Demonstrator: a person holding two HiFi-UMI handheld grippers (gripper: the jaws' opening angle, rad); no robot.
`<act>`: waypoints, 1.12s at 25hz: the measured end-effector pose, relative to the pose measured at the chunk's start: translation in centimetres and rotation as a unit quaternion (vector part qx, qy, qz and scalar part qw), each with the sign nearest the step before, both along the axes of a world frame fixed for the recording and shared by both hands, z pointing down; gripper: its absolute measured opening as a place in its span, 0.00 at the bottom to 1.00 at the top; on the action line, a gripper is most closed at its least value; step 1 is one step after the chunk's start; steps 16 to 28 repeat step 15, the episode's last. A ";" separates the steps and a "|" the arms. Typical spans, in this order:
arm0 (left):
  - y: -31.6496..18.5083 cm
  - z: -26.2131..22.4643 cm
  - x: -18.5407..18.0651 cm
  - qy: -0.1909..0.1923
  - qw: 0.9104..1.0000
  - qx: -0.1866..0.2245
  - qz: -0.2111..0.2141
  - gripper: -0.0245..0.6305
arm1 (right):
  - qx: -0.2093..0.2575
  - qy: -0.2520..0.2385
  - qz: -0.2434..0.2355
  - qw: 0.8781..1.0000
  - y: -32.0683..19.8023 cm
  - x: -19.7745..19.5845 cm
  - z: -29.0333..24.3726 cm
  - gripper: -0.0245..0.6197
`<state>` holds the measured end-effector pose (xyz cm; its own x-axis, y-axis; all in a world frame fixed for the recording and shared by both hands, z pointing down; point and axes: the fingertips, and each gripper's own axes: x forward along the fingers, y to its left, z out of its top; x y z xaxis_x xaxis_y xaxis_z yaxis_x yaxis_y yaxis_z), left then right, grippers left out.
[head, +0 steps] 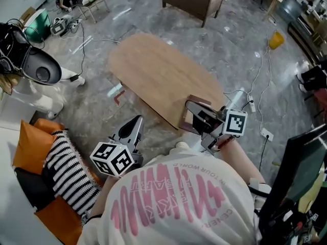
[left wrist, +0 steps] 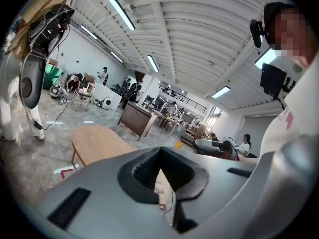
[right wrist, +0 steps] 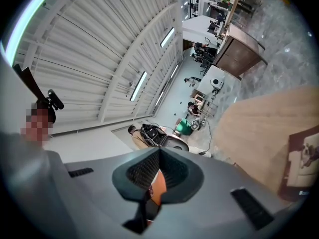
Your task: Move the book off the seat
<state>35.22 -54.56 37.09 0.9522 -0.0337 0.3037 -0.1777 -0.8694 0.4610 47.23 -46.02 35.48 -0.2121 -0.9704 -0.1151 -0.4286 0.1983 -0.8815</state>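
The book (head: 198, 99), dark red-brown with a pale picture on its cover, lies flat on the oval wooden table (head: 158, 70) at its near right edge. My right gripper (head: 193, 110) hovers just over that edge, partly hiding the book, shut with nothing between its jaws. In the right gripper view the book (right wrist: 303, 163) sits low at the right on the table (right wrist: 259, 128), away from the right gripper (right wrist: 152, 188). My left gripper (head: 136, 122) hangs over the floor short of the table, shut and holding nothing. In the left gripper view the left gripper (left wrist: 164, 183) faces the table (left wrist: 97, 141).
A white sofa at the left carries an orange cushion (head: 30, 147) and a striped cushion (head: 66, 172). A person with a grey device (head: 38, 68) stands at the far left. Cables and a power strip (head: 265, 134) lie on the floor at the right, beside a black screen (head: 301, 172).
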 end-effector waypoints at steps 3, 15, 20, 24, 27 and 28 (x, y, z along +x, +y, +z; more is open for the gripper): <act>-0.1 -0.1 0.1 0.000 1.000 0.002 -0.003 0.05 | 0.001 -0.001 -0.006 1.000 -0.1 0.0 0.0 0.05; 0.2 0.2 0.3 -0.003 1.000 0.001 -0.007 0.05 | 0.010 0.009 -0.019 1.000 -0.1 0.2 -0.1 0.05; 0.2 0.2 0.3 -0.003 1.000 0.001 -0.007 0.05 | 0.010 0.009 -0.019 1.000 -0.1 0.2 -0.1 0.05; 0.2 0.2 0.3 -0.003 1.000 0.001 -0.007 0.05 | 0.010 0.009 -0.019 1.000 -0.1 0.2 -0.1 0.05; 0.2 0.2 0.3 -0.003 1.000 0.001 -0.007 0.05 | 0.010 0.009 -0.019 1.000 -0.1 0.2 -0.1 0.05; 0.2 0.2 0.3 -0.003 1.000 0.001 -0.007 0.05 | 0.010 0.009 -0.019 1.000 -0.1 0.2 -0.1 0.05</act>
